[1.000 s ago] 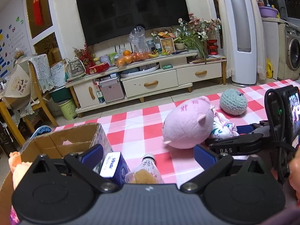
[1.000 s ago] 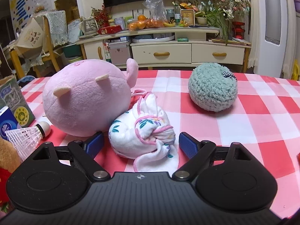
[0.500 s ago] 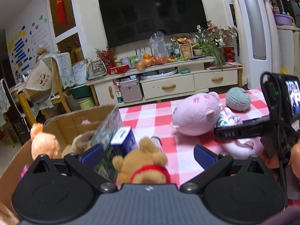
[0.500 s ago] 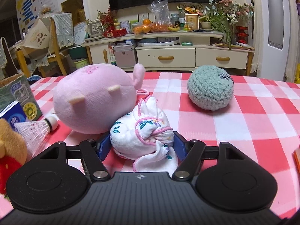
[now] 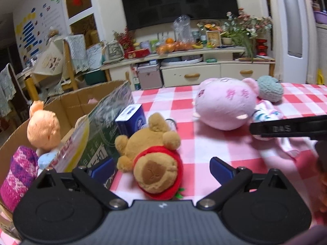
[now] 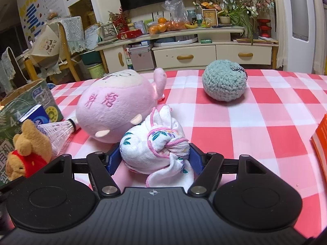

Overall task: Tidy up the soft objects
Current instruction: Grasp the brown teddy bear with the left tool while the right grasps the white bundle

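Observation:
My right gripper (image 6: 154, 160) is shut on a knotted white floral cloth bundle (image 6: 155, 151) and holds it just above the checked tablecloth. My left gripper (image 5: 161, 168) is open, with a brown bear plush in a red hood (image 5: 153, 161) lying between its jaws on the table. A pink pig plush (image 6: 118, 110) lies behind the bundle; it also shows in the left wrist view (image 5: 224, 106). A teal knitted ball (image 6: 224, 83) sits farther back. A cardboard box (image 5: 67, 104) at the left holds an orange plush (image 5: 44, 128) and a purple knit item (image 5: 18, 173).
A blue carton (image 5: 131, 120), a green packet (image 5: 106, 130) and a shuttlecock (image 6: 59, 130) stand by the box. An orange book (image 6: 320, 143) lies at the right table edge. A TV cabinet (image 6: 184, 51) and chairs stand beyond the table.
My right gripper closed on the cloth bundle and lifted it slightly. My left gripper pulled back and turned left, bringing the bear plush and the box contents into view.

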Motion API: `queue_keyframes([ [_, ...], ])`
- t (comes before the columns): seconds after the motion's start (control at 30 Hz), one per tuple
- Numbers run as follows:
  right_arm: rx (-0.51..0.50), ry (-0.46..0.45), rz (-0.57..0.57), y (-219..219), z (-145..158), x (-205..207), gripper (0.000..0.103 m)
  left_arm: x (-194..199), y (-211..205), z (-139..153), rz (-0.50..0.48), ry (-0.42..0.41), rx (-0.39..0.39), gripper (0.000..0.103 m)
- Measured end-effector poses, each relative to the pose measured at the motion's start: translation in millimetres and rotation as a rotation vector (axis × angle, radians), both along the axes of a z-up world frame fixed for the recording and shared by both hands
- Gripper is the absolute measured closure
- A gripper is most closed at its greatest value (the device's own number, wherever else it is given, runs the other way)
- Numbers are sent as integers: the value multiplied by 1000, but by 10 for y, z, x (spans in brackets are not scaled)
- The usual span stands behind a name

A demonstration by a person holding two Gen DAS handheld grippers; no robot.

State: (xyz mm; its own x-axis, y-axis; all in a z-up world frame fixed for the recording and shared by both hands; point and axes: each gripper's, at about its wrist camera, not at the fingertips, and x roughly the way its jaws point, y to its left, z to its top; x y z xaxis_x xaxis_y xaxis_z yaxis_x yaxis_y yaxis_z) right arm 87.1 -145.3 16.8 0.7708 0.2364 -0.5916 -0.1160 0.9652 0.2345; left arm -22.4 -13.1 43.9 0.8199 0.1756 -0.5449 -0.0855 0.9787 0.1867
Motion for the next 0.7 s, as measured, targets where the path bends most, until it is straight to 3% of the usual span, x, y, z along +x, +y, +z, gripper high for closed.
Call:
queue_keyframes([
  [0.47,-13,-8,36,-2,-12,-11,19,334,31,-117,30,76,-15,4],
  [0.57,-9,-8,40,-7,-6,-33,19,387,23,-148,25,104,-2,10],
  [0.63,-2,-9,44,-7,0,-49,19,422,23,-172,20,126,2,25],
  [0.7,1,-9,48,-3,3,-61,19,441,29,-185,6,146,-15,30],
])
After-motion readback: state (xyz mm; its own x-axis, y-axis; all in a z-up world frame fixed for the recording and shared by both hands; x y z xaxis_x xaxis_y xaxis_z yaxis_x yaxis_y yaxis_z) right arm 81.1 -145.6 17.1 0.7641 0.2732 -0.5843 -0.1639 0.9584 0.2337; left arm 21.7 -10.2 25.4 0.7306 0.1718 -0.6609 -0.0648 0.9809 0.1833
